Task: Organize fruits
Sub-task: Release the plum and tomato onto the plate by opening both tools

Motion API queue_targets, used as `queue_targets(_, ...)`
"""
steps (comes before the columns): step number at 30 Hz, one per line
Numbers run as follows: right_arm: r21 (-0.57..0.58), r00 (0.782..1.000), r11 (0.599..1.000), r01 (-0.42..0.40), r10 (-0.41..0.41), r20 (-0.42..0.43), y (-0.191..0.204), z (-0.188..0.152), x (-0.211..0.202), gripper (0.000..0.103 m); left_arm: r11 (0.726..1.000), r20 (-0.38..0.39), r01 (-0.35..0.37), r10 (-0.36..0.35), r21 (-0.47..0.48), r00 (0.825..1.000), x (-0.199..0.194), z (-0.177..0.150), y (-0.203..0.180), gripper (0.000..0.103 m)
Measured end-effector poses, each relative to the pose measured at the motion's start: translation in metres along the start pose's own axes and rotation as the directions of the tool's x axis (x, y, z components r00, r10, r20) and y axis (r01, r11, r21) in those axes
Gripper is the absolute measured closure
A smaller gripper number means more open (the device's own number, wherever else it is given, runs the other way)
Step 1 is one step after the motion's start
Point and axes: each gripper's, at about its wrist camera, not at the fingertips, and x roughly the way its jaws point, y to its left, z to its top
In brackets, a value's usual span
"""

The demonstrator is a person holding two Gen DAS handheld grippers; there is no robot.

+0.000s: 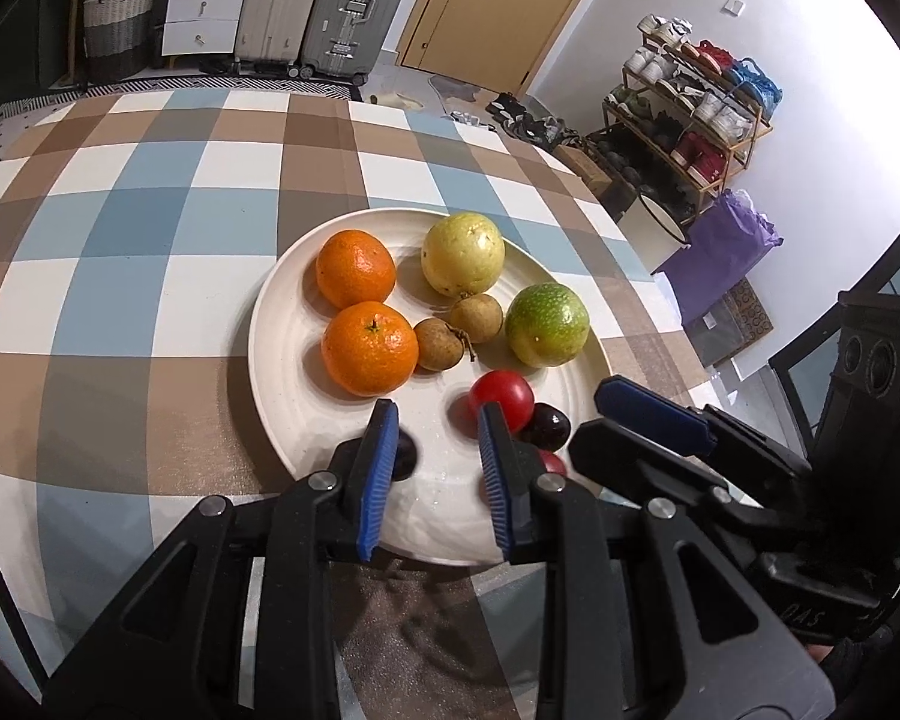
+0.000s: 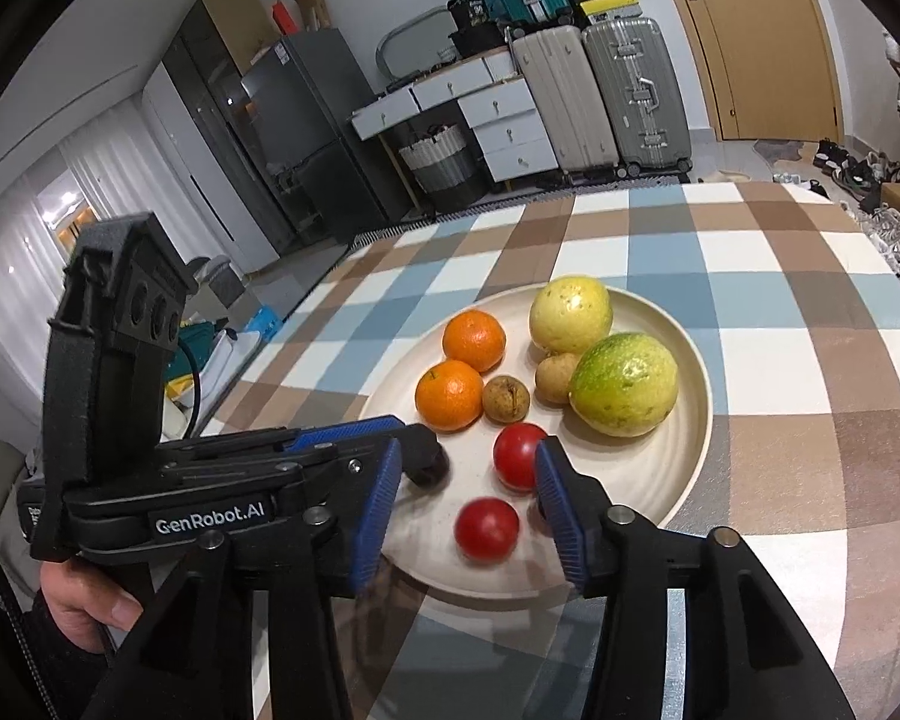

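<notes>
On the checked blue, brown and white tabletop (image 2: 780,372) sits a round cream plate (image 2: 648,480) that already holds all the fruit in view: 2 oranges, 2 brown longans, a pale yellow round fruit and a green-yellow one. A small red cherry tomato (image 2: 486,531) lies on the near part of the plate, straight ahead of the right hand-held gripper (image 2: 468,447) and between its blue pads, which stand apart and clear of it on both sides. The tomato is round (no long axis to line up with), so closing square on it should do. The left hand-held gripper (image 1: 438,420), its pads drawn close on nothing, hovers beside and is farther from it.
</notes>
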Motion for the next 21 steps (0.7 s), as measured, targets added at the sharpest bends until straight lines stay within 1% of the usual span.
queue_targets(7,0.004,1.0,1.0,0.012,-0.012,0.024,0.0,0.0,-0.012,0.055,1.0,0.017,-0.007,0.007,0.003,1.0,-0.014,-0.003,-0.001,0.079)
queue_targets(14,0.01,0.997,0.999,0.031,-0.032,0.072,0.003,0.001,-0.026,0.055,0.999,0.066,-0.034,0.033,0.019,0.997,-0.038,-0.009,-0.008,0.079)
queue_targets(16,-0.002,0.995,0.999,0.042,-0.042,0.092,0.006,0.002,-0.032,0.055,0.998,0.084,-0.053,0.051,0.025,0.995,-0.046,-0.011,-0.011,0.079)
queue_targets(17,-0.009,0.994,0.999,0.049,-0.048,0.101,0.008,0.002,-0.035,0.055,0.997,0.099,-0.077,0.074,0.029,0.992,-0.051,-0.013,-0.013,0.079)
queue_targets(19,-0.023,0.99,0.998,0.067,-0.063,0.127,0.012,0.002,-0.042,0.055,0.995,0.115,-0.093,0.089,0.034,0.989,-0.059,-0.016,-0.016,0.079)
queue_targets(20,-0.029,0.987,0.997,0.074,-0.069,0.143,0.014,0.002,-0.047,0.054,0.995,0.121,-0.097,0.092,0.034,0.988,-0.064,-0.018,-0.017,0.076)
queue_targets(21,-0.033,0.985,0.996,0.082,-0.076,0.157,0.016,0.002,-0.05,0.051,0.994,0.13,-0.102,0.096,0.035,0.987,-0.068,-0.02,-0.018,0.07)
